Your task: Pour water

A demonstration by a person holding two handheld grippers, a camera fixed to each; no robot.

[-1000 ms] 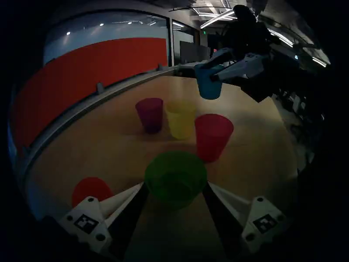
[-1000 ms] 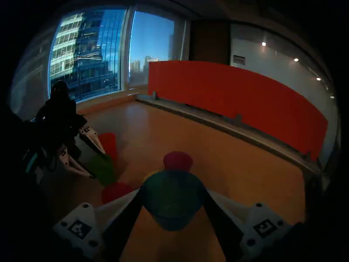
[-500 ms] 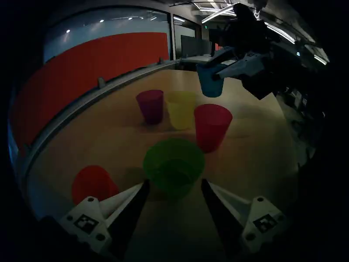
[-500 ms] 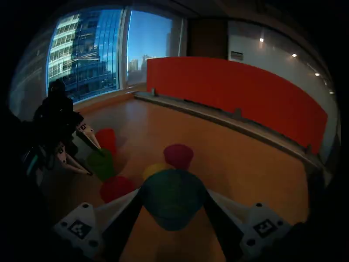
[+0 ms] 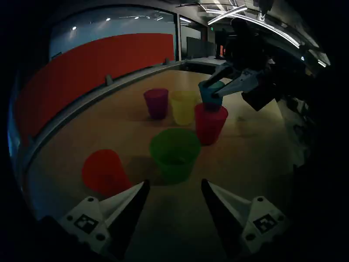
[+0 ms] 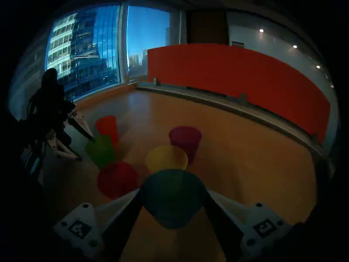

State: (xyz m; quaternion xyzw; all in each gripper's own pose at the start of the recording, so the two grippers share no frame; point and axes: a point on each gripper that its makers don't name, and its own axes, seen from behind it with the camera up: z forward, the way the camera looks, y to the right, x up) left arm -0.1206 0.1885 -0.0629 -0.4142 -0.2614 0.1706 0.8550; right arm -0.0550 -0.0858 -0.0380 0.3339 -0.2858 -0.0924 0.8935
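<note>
The right tongs [image 6: 172,193] clamp a blue cup [image 5: 210,93], carried close above a red cup [image 5: 210,125] on the wooden counter [image 5: 248,150]. The left tongs [image 5: 174,192] gape wide and empty just short of a green cup [image 5: 174,153], with a purple cup [image 5: 156,103] and a yellow cup [image 5: 183,108] beyond.

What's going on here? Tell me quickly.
A person works two handheld grippers over a wooden table. The right gripper grips a blue cup, held up close to a red cup near the yellow cup and purple cup. The left gripper is open, with a green cup standing on the table just ahead of it.
</note>
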